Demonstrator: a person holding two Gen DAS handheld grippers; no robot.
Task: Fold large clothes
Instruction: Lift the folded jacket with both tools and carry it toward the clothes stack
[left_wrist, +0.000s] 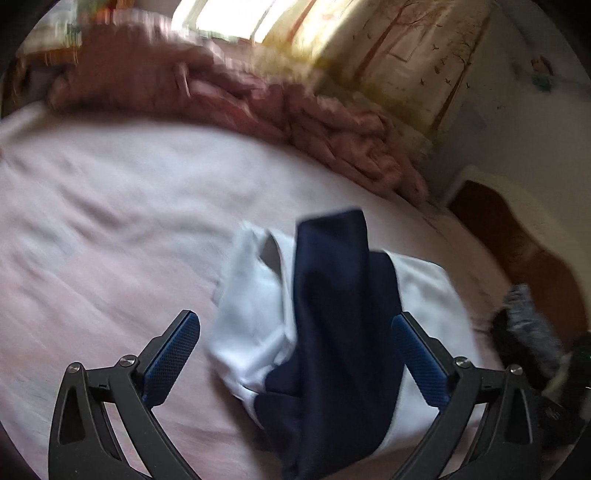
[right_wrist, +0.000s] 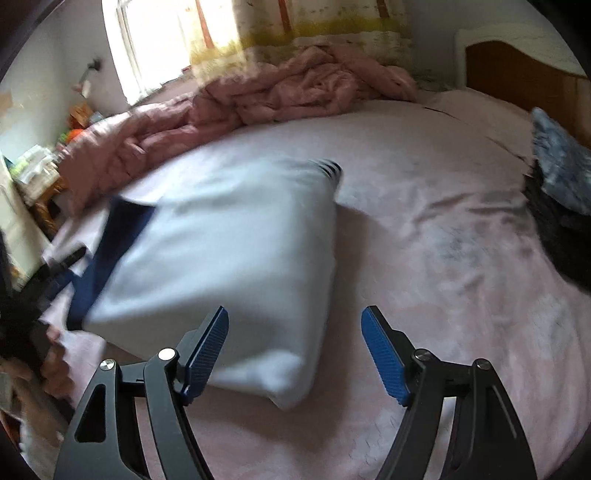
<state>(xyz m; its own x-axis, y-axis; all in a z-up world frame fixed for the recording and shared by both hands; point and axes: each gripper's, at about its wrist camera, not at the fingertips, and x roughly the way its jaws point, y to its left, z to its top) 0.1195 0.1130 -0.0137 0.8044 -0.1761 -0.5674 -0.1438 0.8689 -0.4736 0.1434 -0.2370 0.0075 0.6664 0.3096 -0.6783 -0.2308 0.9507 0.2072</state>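
A white and navy garment (left_wrist: 321, 306) lies bunched on the pink bed sheet (left_wrist: 110, 221). A navy part runs over its white body. My left gripper (left_wrist: 295, 321) is open, its blue pads on either side of the garment, just above it. In the right wrist view the same garment (right_wrist: 221, 266) shows as a folded white slab with a navy band at its left edge. My right gripper (right_wrist: 295, 317) is open and empty above the garment's near right corner and the sheet (right_wrist: 443, 258).
A crumpled pink duvet (left_wrist: 258, 96) is heaped along the far side of the bed. A grey and black bundle (right_wrist: 557, 184) lies at the right edge near the wooden headboard (right_wrist: 517, 74). A cluttered bedside stand (right_wrist: 40, 177) is at the left.
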